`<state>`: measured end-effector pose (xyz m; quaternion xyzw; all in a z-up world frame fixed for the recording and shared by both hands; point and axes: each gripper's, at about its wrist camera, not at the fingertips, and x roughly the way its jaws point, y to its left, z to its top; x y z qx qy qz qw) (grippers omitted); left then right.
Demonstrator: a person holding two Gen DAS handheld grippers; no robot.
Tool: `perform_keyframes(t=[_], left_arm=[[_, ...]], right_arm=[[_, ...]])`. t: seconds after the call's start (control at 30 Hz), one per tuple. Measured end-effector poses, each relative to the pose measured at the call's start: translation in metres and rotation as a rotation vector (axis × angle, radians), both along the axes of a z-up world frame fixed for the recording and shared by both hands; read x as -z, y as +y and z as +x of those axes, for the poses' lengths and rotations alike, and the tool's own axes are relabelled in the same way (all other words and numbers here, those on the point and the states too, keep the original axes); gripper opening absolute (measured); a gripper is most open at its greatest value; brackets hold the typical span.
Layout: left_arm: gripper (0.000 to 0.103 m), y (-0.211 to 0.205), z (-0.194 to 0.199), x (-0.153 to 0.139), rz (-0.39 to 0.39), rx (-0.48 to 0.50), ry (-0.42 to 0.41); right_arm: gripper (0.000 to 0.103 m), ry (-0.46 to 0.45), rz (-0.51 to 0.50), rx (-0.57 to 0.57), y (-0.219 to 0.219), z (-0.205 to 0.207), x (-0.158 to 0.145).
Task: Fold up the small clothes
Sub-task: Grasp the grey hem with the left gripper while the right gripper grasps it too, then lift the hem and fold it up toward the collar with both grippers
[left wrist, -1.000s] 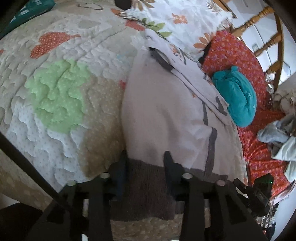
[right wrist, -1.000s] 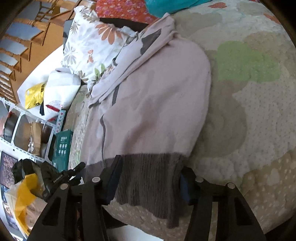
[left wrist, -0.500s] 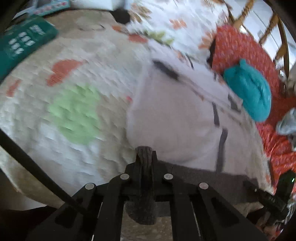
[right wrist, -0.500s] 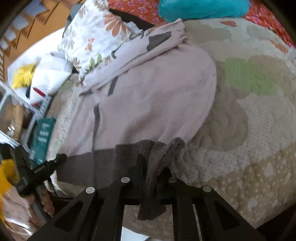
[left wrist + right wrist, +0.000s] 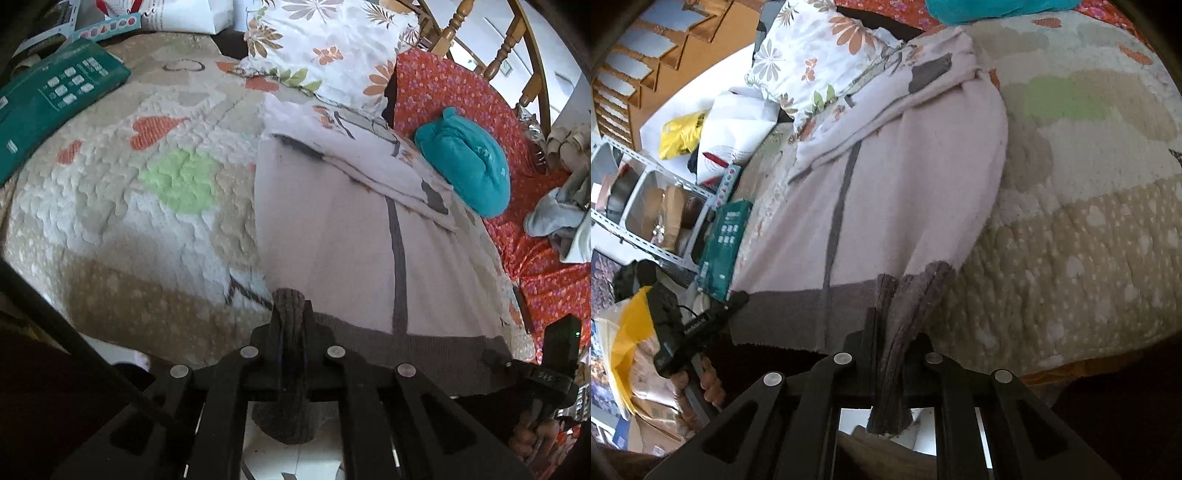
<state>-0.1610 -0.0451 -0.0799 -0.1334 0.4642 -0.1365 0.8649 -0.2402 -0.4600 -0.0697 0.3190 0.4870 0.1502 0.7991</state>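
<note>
Bed under a quilted patchwork cover; floral pillow, teal bundle on red cloth. Metal shelving beside the bed. Pale pink sweater lies flat across the quilt. Left gripper and right gripper: jaws pinching its grey ribbed hem, one at each corner. Hem's underside hidden; the sweater's folded far end is hard to make out.

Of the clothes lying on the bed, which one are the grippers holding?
The pale pink garment with the grey ribbed hem; both grippers pinch that hem. The teal bundle and grey clothes lie untouched.
</note>
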Motion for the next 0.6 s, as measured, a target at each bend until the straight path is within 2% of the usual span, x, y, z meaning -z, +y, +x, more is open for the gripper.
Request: perform_keyframes(t=[0.13, 0.27, 0.33, 0.43, 0.6], left_arm=[[0.007, 0.001, 0.042, -0.025, 0.019, -0.026, -0.035], [0.007, -0.013, 0.124, -0.047, 0.043, -0.064, -0.081], [0.007, -0.022, 0.159, -0.053, 0.048, -0.082, -0.097], [0.007, -0.039, 0.215, -0.054, 0.071, -0.102, -0.111], [0.007, -0.065, 0.294, -0.029, 0.094, -0.114, -0.074]], right_arm=[[0.010, -0.056, 0.006, 0.006, -0.005, 0.037, -0.027], [0.010, -0.149, -0.019, 0.040, -0.015, 0.108, -0.059], [0.010, -0.174, -0.030, 0.063, -0.020, 0.145, -0.065], [0.010, -0.173, -0.060, 0.097, -0.023, 0.194, -0.063], [0.010, -0.120, -0.100, 0.137, -0.033, 0.269, -0.043]])
